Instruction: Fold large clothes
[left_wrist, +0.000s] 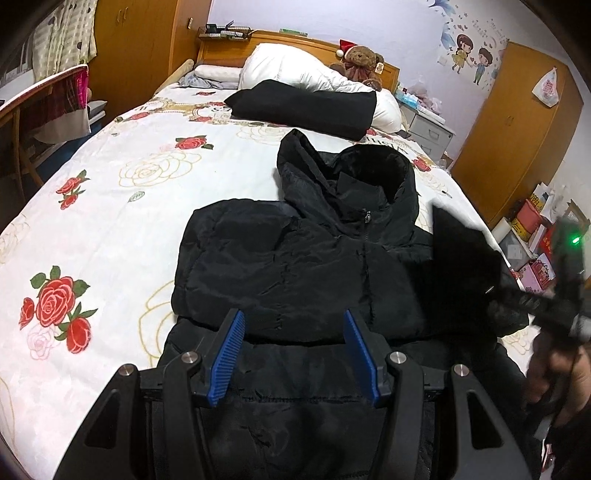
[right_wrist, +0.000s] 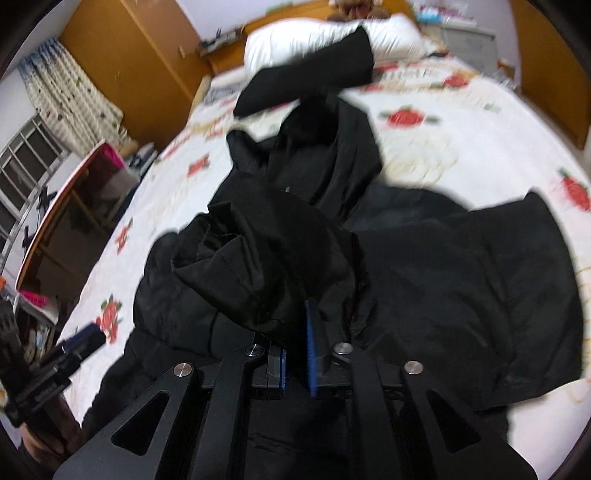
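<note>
A puffy black jacket (left_wrist: 303, 258) with a slick, quilted shell lies on the rose-print bed (left_wrist: 110, 206). The left gripper (left_wrist: 295, 350) hovers, ribbed blue pads apart; the right gripper (right_wrist: 295, 354) pinches a bunched sleeve (right_wrist: 258, 258).

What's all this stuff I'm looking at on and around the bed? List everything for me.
Black hooded puffer jacket: one, black, spread mid-bed, one sleeve folded across its chest.
Folded black garment: one, black, near the pillows.
Rose-print bedsheet: one, white with red roses, covering the bed.
White pillow: one, white, at the headboard.
Brown teddy bear: one, brown with red hat, by the headboard.
Wooden wardrobe: one, orange-brown, right of the bed.
Left gripper: one, black with blue pads, open over the jacket's lower half.
Right gripper: one, black with blue pads, shut on the jacket's fabric.
</note>
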